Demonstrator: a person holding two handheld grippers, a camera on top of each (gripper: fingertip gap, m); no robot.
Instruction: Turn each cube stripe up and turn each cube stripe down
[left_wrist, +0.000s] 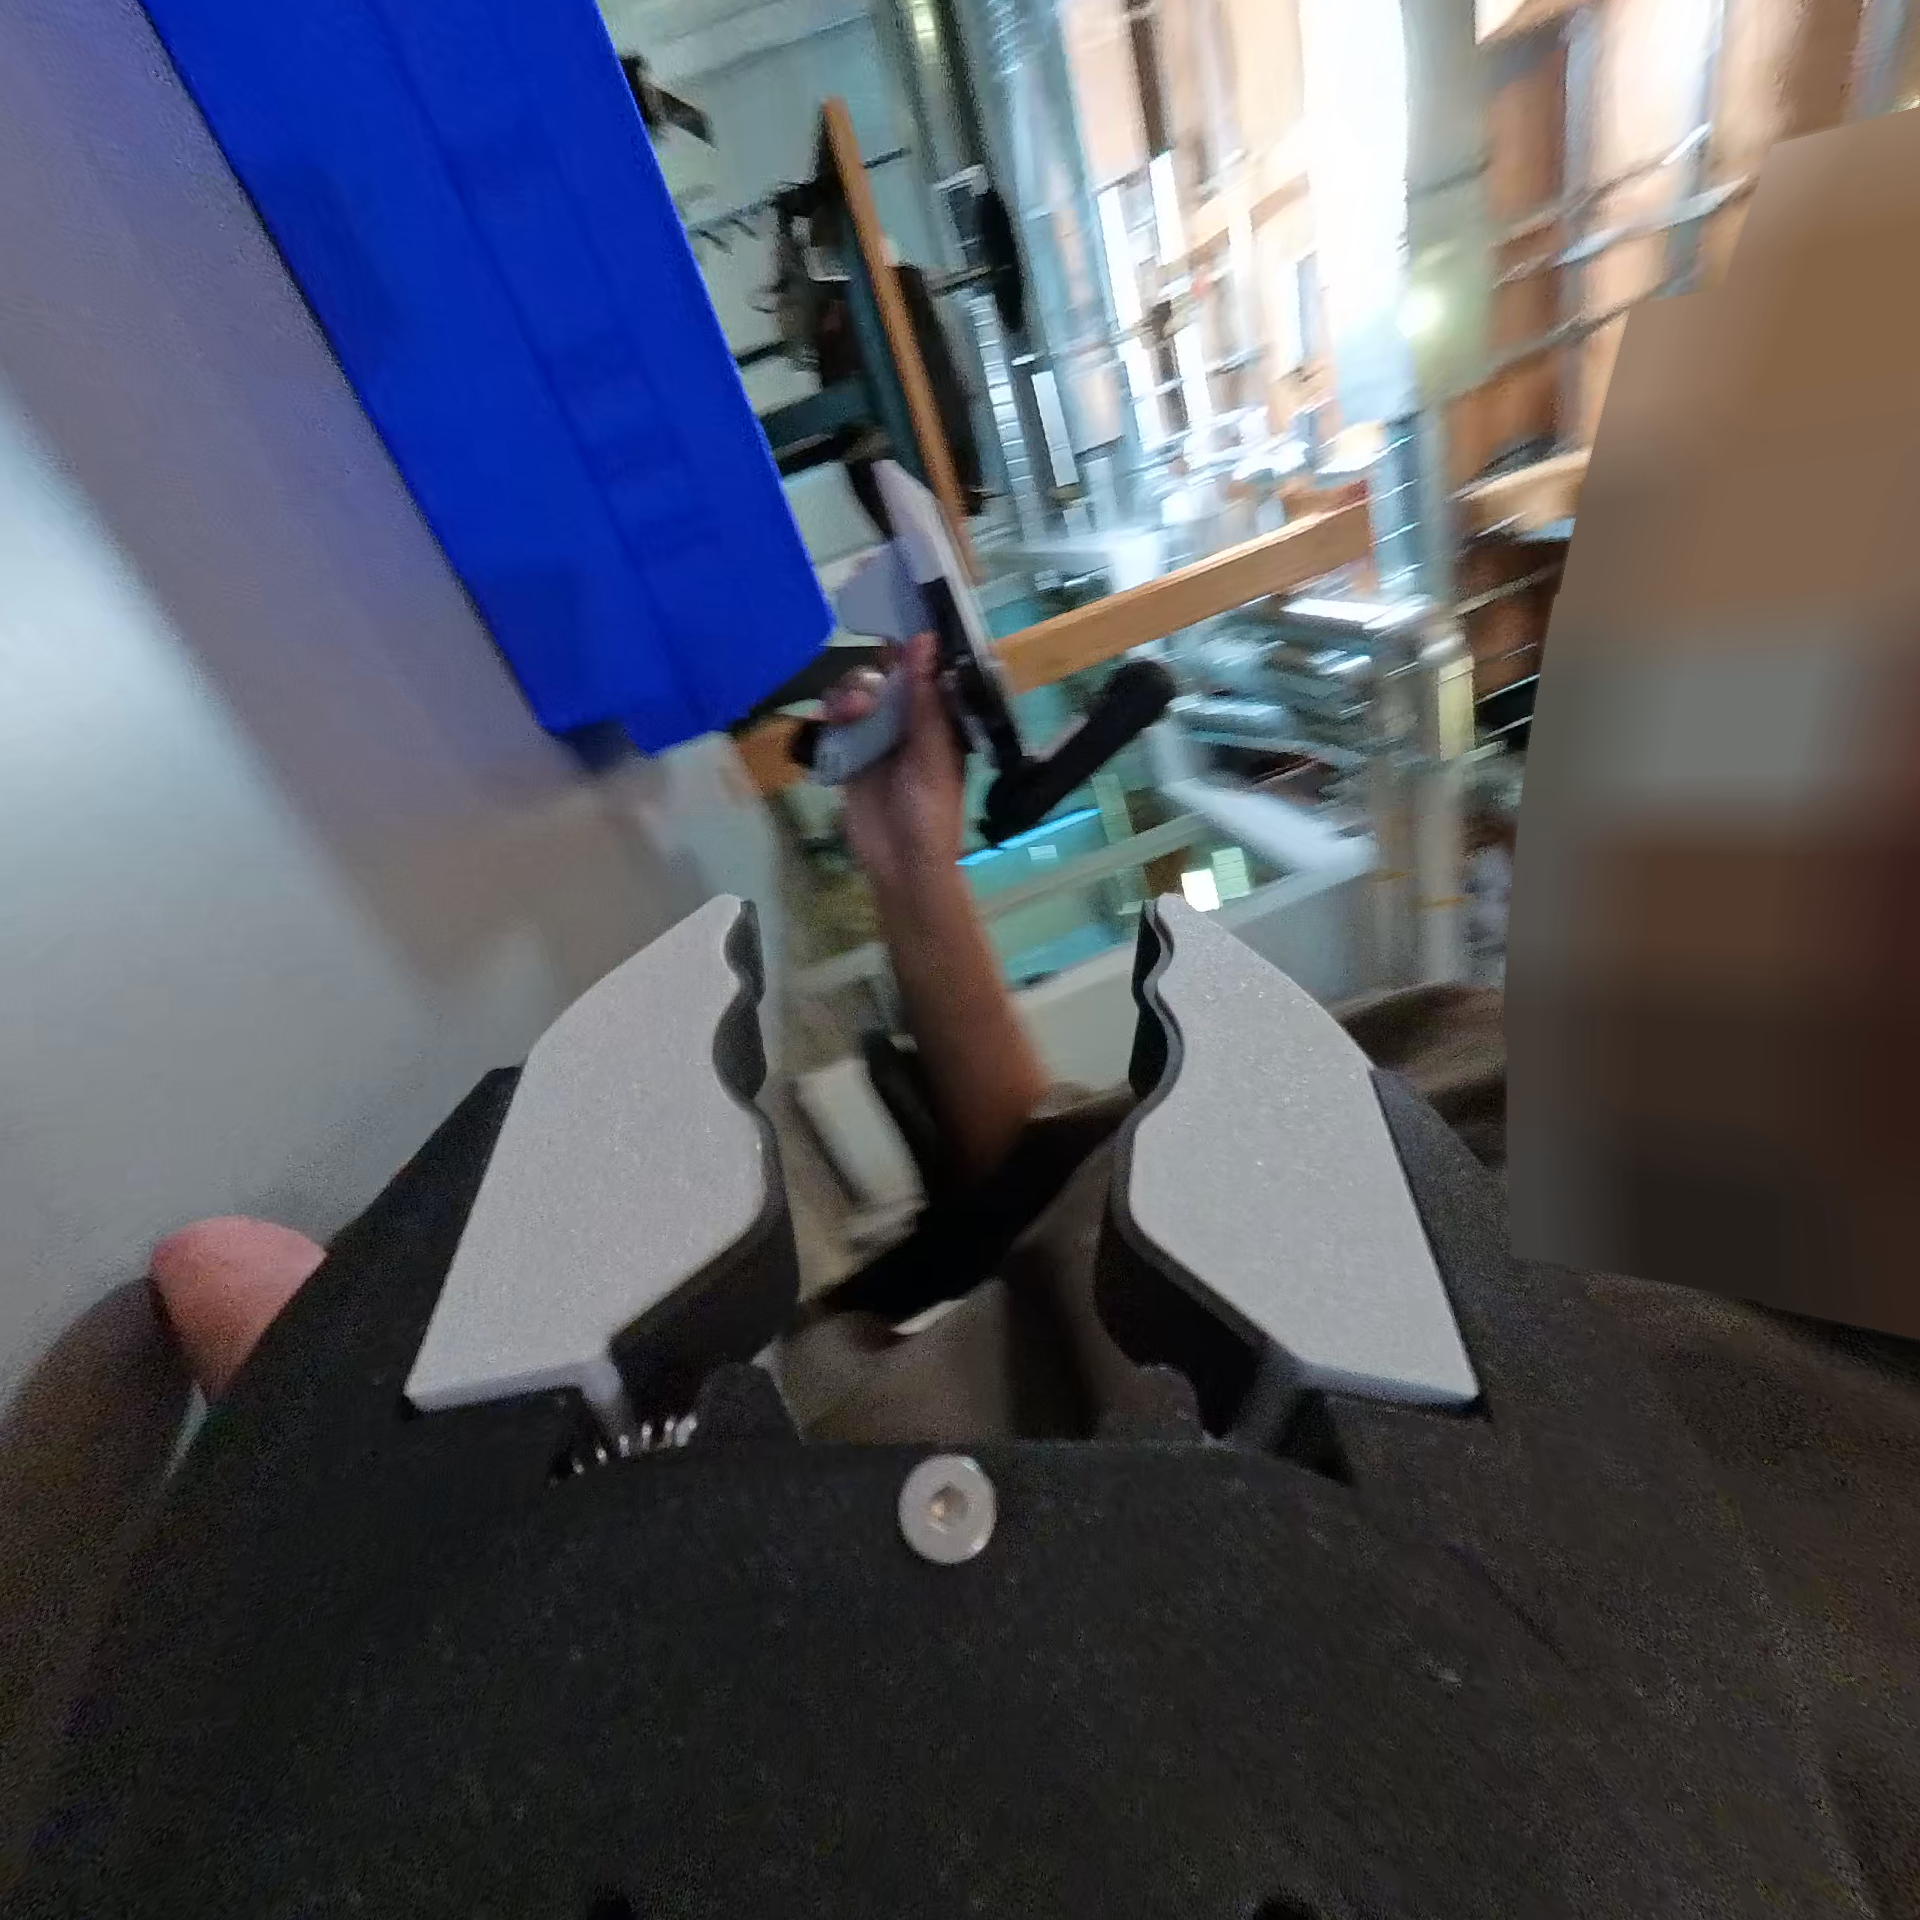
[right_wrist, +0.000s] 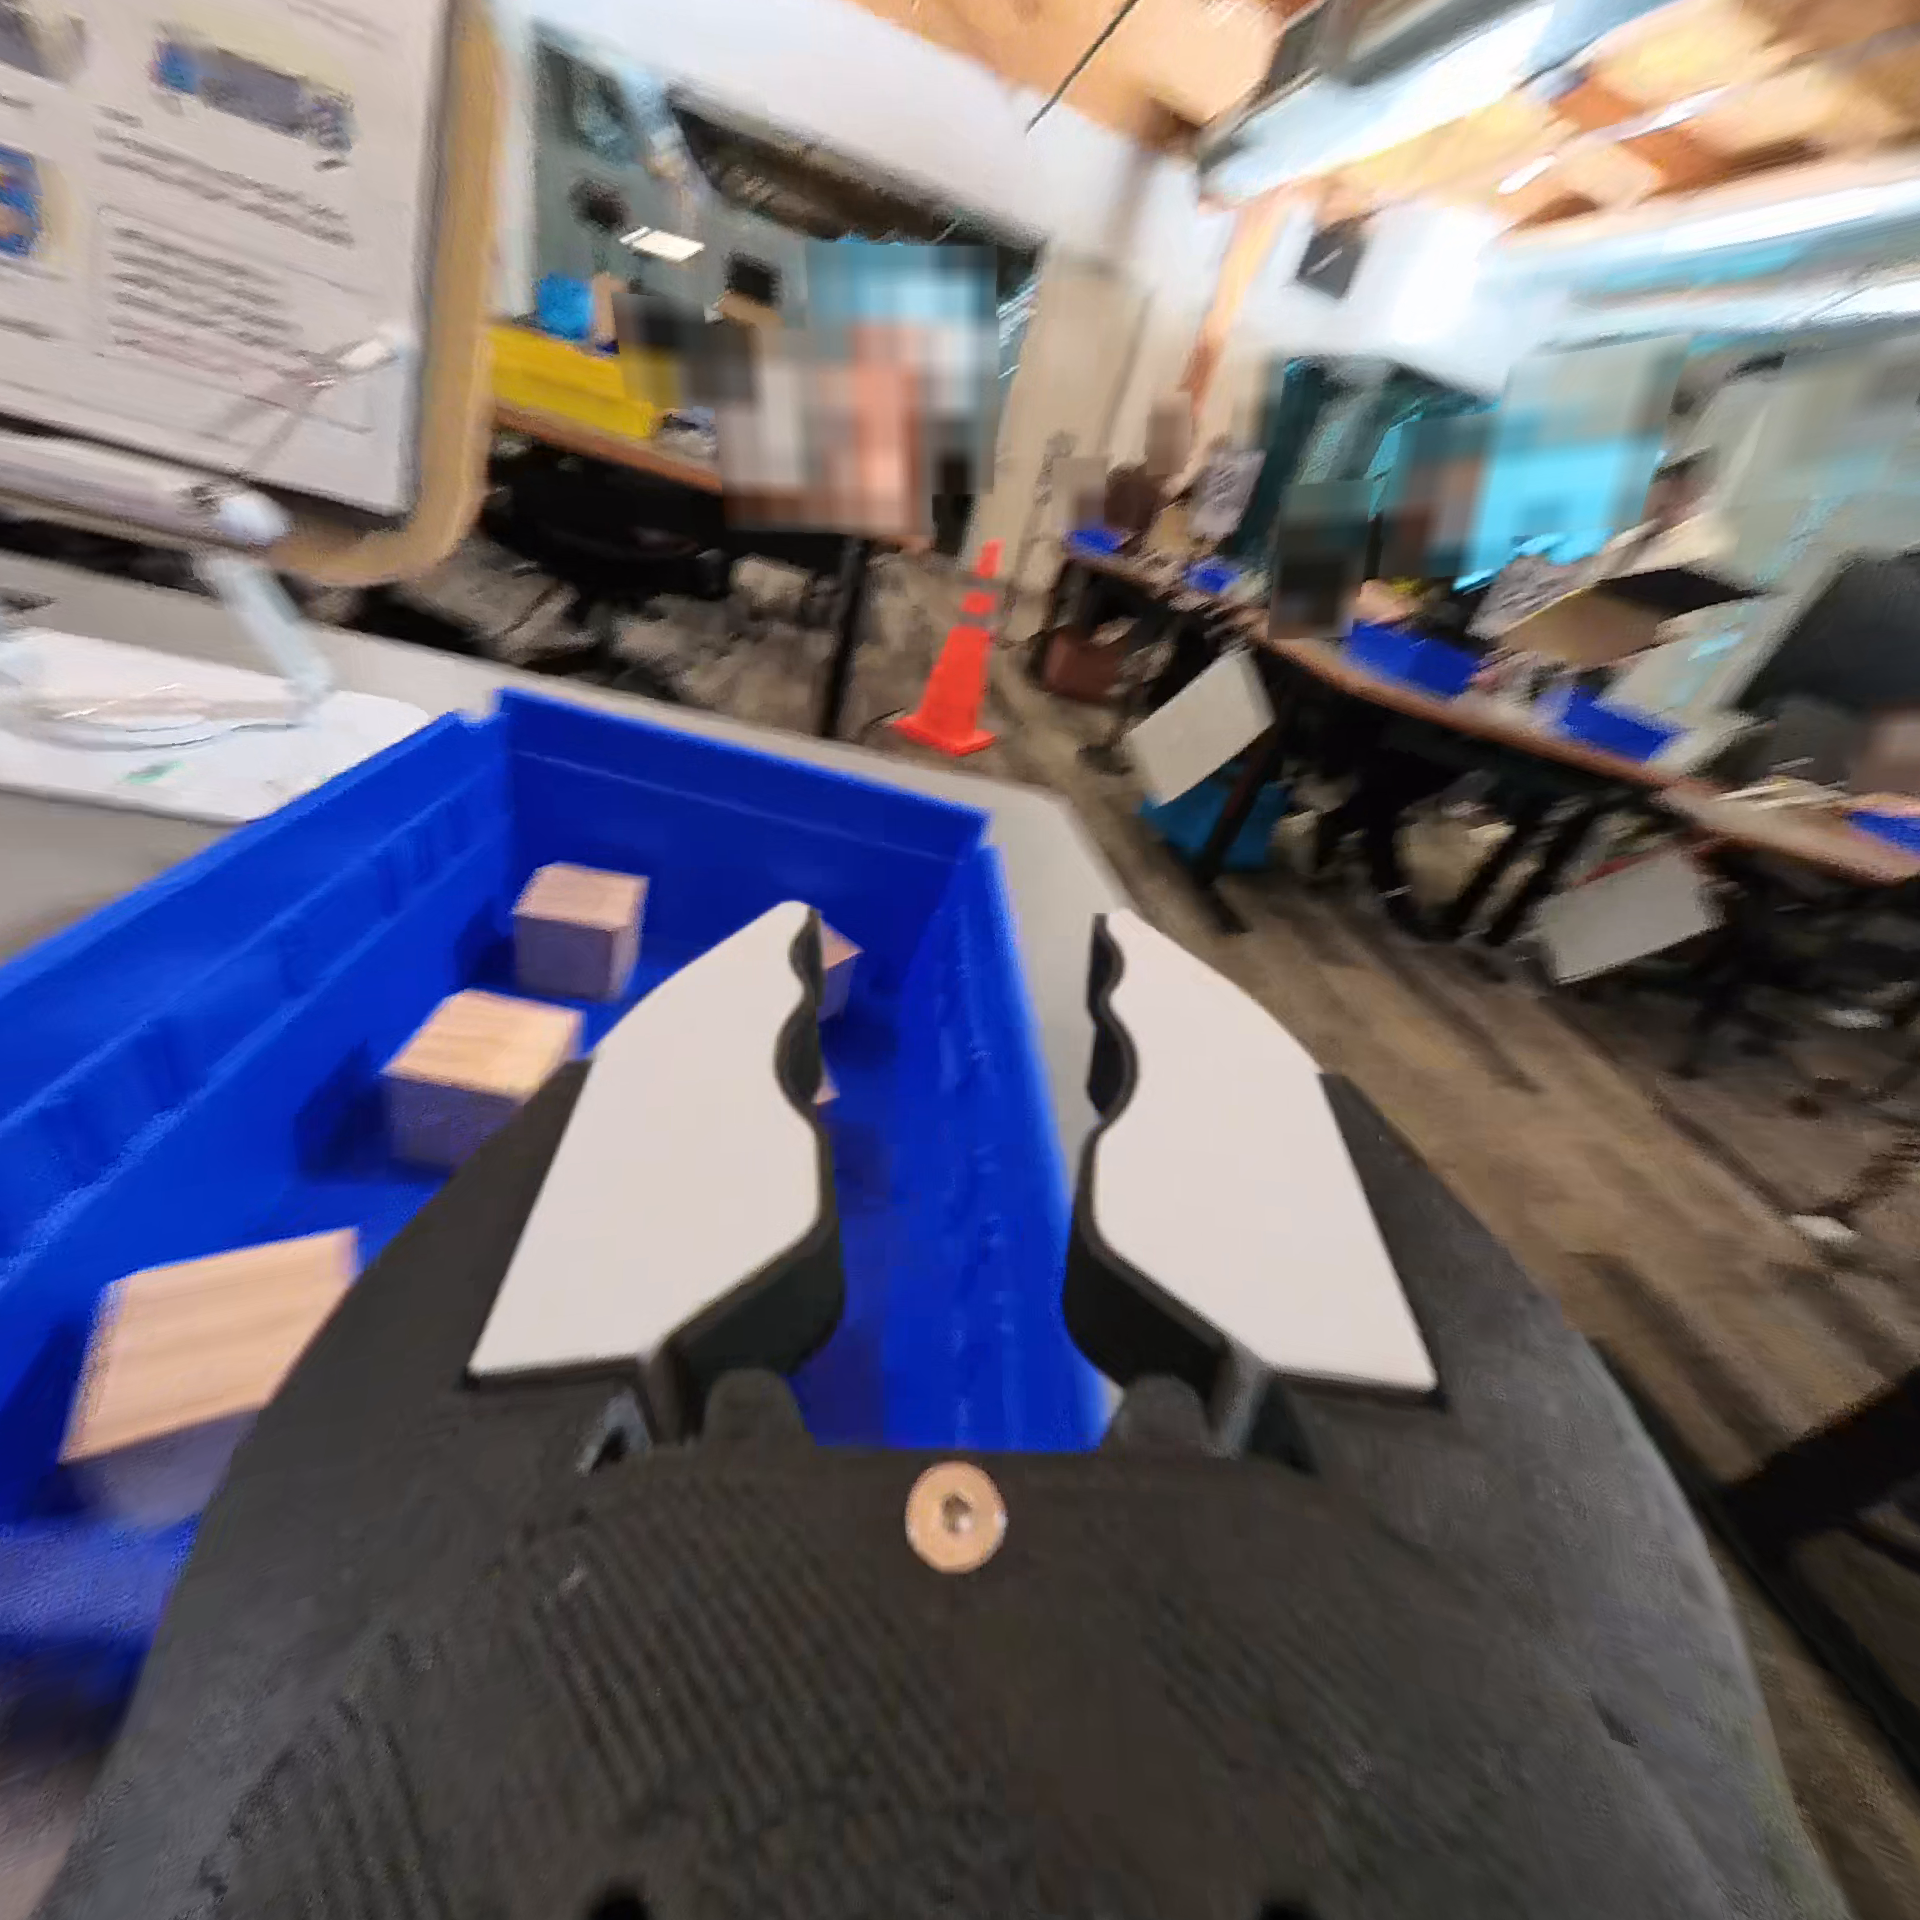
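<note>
Orange traffic cone — beyond blue bin

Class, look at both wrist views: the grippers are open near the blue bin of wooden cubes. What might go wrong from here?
1. The right gripper hangs over the blue bin's right wall, so lowering it may strike the wall, not a cube.
2. Both views are blurred, so aim may be poor.
3. The left gripper faces away from the cubes; it may bump the bin's outside.

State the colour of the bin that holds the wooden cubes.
Bright blue bin; the right wrist view shows it best.
</note>
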